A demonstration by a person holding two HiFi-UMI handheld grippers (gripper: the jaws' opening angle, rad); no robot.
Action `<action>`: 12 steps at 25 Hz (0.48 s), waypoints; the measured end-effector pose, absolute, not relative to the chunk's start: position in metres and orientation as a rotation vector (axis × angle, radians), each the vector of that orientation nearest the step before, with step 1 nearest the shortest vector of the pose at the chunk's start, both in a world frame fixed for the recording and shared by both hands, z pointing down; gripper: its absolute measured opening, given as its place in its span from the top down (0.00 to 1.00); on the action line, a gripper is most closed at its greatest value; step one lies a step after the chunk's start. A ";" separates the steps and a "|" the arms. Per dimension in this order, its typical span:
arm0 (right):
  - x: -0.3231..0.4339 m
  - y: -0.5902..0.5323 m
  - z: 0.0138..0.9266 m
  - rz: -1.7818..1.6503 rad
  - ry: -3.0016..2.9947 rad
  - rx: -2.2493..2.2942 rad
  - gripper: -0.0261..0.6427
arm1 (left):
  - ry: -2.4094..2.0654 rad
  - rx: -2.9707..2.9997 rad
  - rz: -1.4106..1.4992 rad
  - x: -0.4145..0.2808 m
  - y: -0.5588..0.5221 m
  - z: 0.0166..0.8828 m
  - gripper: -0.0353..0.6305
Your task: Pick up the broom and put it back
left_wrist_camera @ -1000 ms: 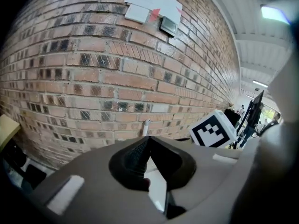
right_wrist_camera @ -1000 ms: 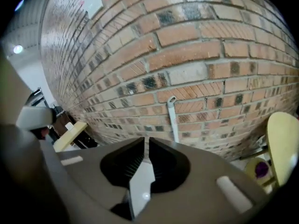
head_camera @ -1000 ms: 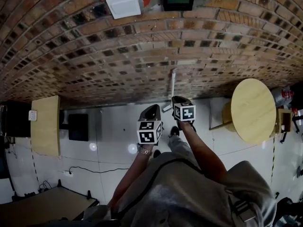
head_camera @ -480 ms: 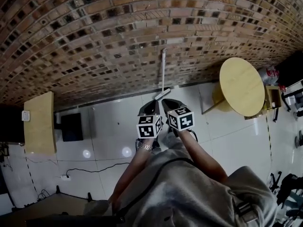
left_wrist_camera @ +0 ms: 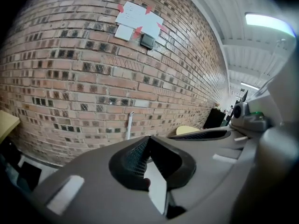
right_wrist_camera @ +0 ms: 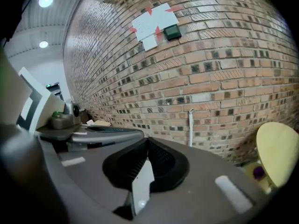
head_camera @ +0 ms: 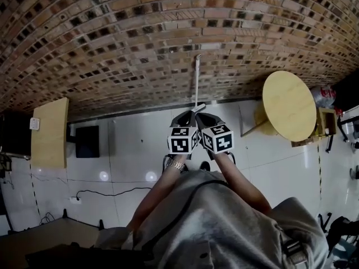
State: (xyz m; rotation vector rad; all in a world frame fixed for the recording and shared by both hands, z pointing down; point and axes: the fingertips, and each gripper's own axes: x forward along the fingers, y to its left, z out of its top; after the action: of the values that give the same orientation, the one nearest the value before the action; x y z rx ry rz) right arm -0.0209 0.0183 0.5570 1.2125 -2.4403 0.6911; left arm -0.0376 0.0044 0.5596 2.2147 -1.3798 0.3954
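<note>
The left gripper [head_camera: 185, 116] has its two jaws together. In the left gripper view the dark ribbed tips of this gripper [left_wrist_camera: 148, 138] meet in one line, and nothing is between them. The right gripper [head_camera: 205, 117] is closed in the same way. In the right gripper view its tips [right_wrist_camera: 148, 140] press one on the other and hold nothing. The two grippers are side by side, very near to each other, and both point to the far wall and a little down. Their marker cubes [head_camera: 182, 140] sit close together over the person's hands. A wristwatch [head_camera: 177, 165] is on the left wrist.

The broom [head_camera: 197, 80] is just beyond the tips. It stands almost upright, and its white handle leans on the brick wall [head_camera: 112, 49]. Its lower end is at the foot of the wall, where the white tiled floor [head_camera: 134, 150] begins. Both gripper views show the broom [left_wrist_camera: 129, 126] [right_wrist_camera: 190, 125] against the bricks, apart from the jaws.

Higher on the wall are white papers [left_wrist_camera: 138, 17] fixed with red tape, and a small dark device [left_wrist_camera: 147, 41] is beside them. To the right a round yellow table [head_camera: 289, 105] stands near the wall. To the left are a pale wooden board [head_camera: 49, 142] and a black box [head_camera: 88, 142]. A black cable [head_camera: 106, 194] lies on the floor nearer to the person.
</note>
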 end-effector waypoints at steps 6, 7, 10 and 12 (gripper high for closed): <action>0.004 0.017 0.552 0.706 -2.442 1.256 0.99 | -1.396 2.237 0.453 -0.014 0.009 0.557 0.97; 0.005 0.017 0.550 0.702 -2.446 1.254 0.99 | -1.407 2.232 0.458 -0.013 0.009 0.556 0.97; 0.006 0.017 0.545 0.693 -2.461 1.246 0.99 | -1.425 2.227 0.460 -0.012 0.008 0.553 0.97; 0.007 0.017 0.543 0.691 -2.464 1.243 0.99 | -1.431 2.226 0.458 -0.011 0.008 0.551 0.97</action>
State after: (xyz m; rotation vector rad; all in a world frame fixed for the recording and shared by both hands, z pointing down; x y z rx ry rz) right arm 0.0065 0.0175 0.5434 1.2426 -2.4644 0.6908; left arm -0.0111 0.0081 0.5511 2.2257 -1.4314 0.4579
